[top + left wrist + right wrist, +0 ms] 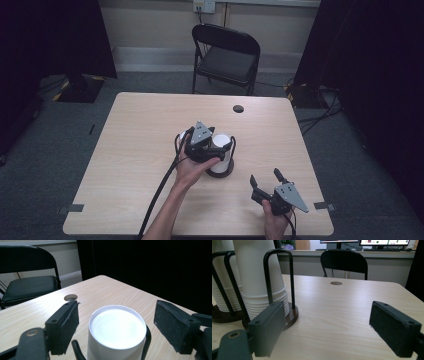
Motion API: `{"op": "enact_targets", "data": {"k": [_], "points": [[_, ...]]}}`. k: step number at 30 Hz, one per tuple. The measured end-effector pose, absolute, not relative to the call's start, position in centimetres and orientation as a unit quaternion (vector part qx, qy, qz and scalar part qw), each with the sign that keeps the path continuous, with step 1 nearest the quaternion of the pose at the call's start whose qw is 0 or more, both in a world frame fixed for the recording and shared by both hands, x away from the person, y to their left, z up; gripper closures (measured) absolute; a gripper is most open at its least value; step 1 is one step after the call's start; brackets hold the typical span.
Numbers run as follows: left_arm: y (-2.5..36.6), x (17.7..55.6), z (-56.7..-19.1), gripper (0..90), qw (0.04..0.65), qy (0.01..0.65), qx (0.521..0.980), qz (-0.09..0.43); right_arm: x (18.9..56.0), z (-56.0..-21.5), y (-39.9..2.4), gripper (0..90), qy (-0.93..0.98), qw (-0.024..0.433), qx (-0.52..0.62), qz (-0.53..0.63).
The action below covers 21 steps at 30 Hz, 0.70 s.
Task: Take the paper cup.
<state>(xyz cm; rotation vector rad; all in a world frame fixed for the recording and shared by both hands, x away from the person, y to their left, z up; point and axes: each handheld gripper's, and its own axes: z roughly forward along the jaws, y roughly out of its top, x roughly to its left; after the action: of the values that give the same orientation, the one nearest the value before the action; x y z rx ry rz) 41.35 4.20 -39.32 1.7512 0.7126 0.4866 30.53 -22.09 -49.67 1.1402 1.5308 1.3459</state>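
left tool [214,145]: my jaws stand apart either side of the cup stack [117,333], pads clear of it (lined up to take the top cup) | stack: upside down in its wire holder [279,277] mid-surface [150,150], kept upright | right tool [264,181]: open, empty, parked near the front edge

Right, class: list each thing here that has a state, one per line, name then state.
left tool: open, pads either side of the cup stack, not pressing.
right tool: open, nothing between its pads.
cup stack: upside down, upright in the wire holder.
folding chair: unfolded, seat bare.
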Motion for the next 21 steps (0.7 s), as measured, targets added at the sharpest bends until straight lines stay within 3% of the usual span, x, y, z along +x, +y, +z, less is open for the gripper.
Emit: {"op": "enact_targets", "data": {"k": [21], "points": [[3.2,41.8,-40.6,29.0,0.526,0.292,0.765,0.228,30.5,-49.7,-22.1,12.7,0.603,0.392,0.447,0.532]]}}
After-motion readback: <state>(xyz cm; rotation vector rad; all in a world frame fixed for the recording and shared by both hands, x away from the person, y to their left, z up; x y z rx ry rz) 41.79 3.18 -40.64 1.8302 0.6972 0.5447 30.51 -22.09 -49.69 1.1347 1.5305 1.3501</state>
